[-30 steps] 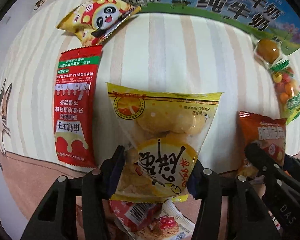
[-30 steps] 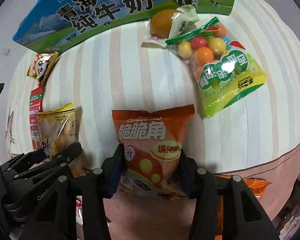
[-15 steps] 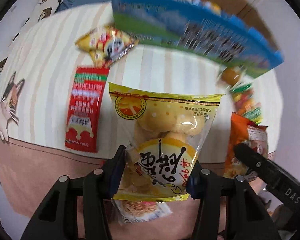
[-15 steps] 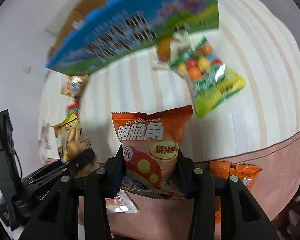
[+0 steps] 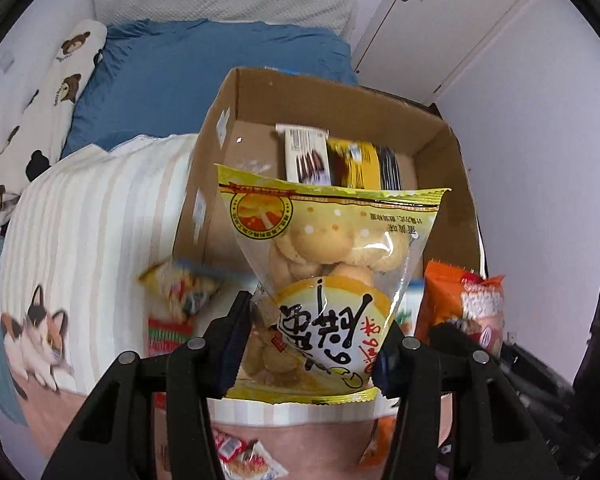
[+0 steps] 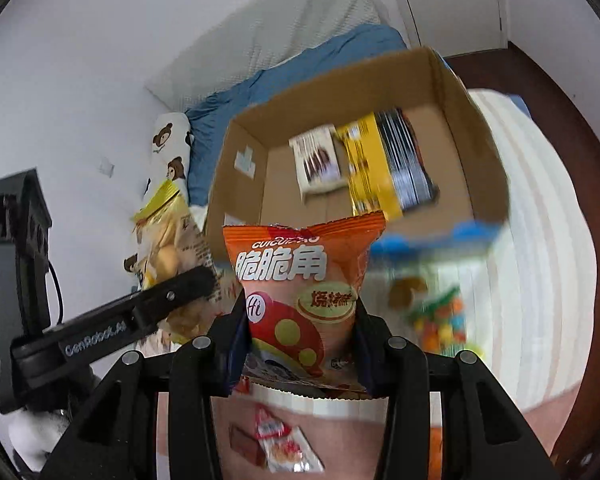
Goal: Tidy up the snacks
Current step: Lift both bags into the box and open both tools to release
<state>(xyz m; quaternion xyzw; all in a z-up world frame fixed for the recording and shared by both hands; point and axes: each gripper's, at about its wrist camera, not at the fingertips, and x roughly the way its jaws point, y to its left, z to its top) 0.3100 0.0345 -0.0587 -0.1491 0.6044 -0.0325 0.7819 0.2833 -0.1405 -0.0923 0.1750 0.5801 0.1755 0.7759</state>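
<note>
Left wrist view shows the left tongs (image 5: 314,344) clamped on a yellow biscuit bag (image 5: 332,280), held upright in front of an open cardboard box (image 5: 228,120) on the striped bedspread (image 5: 92,216); flat packets (image 5: 340,156) lie inside the box; right wrist view shows the right tongs (image 6: 302,350) clamped on an orange crisp packet (image 6: 296,280), also raised before the box; a blurred candy bag (image 6: 436,316) lies on the bedspread beside it.

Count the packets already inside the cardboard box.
3, side by side against the far wall of the cardboard box: white packet on the left, yellow packet in the middle, black packet on the right. Others may be hidden behind the held snacks.
</note>
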